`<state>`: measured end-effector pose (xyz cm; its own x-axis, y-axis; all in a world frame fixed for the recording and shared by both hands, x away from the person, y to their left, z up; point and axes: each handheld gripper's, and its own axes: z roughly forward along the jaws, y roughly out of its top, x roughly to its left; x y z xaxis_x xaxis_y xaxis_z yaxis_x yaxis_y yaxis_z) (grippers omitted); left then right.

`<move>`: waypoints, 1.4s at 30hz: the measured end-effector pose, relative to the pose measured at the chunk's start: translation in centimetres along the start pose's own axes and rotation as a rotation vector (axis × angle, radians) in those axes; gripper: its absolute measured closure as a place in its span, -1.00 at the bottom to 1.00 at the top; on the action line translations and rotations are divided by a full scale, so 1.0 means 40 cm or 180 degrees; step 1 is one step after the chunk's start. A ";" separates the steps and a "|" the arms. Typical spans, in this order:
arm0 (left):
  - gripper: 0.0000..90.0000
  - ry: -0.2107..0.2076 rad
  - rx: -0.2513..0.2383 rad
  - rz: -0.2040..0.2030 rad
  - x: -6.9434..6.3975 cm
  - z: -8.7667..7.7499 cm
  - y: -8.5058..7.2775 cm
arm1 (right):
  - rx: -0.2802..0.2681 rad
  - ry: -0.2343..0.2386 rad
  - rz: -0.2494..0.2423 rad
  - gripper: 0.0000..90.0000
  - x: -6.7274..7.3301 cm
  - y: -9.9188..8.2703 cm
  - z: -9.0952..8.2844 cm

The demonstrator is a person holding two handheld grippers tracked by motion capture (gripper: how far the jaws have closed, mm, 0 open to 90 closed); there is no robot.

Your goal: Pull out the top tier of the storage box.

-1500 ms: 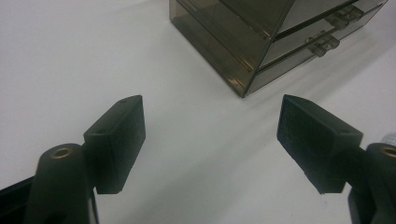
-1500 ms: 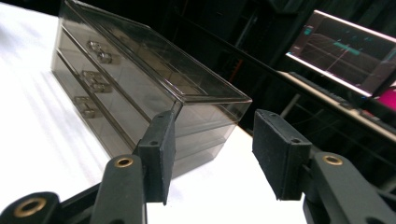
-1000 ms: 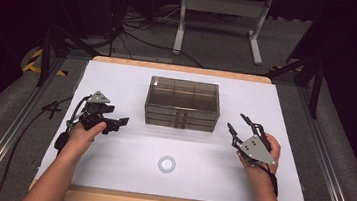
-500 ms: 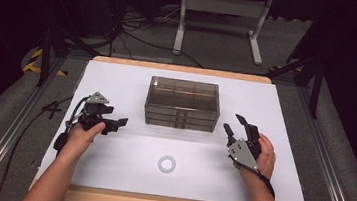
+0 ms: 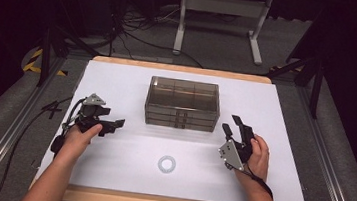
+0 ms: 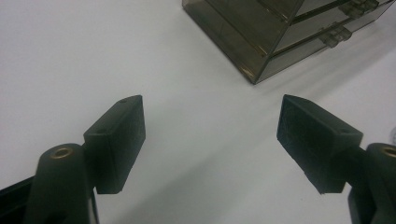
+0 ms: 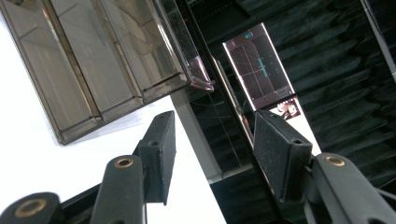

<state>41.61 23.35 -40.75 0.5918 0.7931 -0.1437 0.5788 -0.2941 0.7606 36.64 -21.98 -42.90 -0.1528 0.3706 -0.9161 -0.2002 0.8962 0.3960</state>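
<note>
From where I stand, the person holds a gripper in each hand above a white table, and both hands are low, close to the surface. The left gripper has its jaws spread wide, with nothing between them — in the left gripper view only the bare white surface lies in the gap. Ahead of these fingers and a little to their right stands a smoky transparent drawer box, near but clearly apart from them; its corner and two drawer fronts with small handles are seen in the left gripper view. The right gripper is tilted, its grey plate turned up toward the camera, and its jaws are also apart and hold nothing. In the right gripper view the drawer box sits beyond the left finger of this gripper, not touching it, and between the two fingers I see the edge of the table and the dark room behind, with a small lit screen far off. A small white ring lies flat on the table nearer to the person than both pairs of fingers, roughly midway between the two hands — well apart from each.
</note>
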 end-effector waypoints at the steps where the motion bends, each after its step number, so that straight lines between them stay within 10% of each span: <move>1: -0.46 0.0004 -0.0001 -0.0003 0.001 -0.002 -0.001 | 0.0018 -0.0018 -0.0041 0.11 0.003 0.003 0.001; 27: -0.45 0.0108 0.0007 -0.0075 0.005 0.011 -0.019 | 0.0805 -0.0344 -0.0984 0.21 0.050 0.083 0.014; 42: -0.45 0.0089 -0.0018 -0.0092 0.009 0.030 -0.004 | 0.0915 -0.0390 -0.1125 0.24 0.080 0.140 0.021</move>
<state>42.40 23.05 -41.69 0.5590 0.8158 -0.1479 0.5921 -0.2679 0.7600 35.82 -15.56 -43.67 -0.0048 0.0411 -0.9991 0.0593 0.9974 0.0407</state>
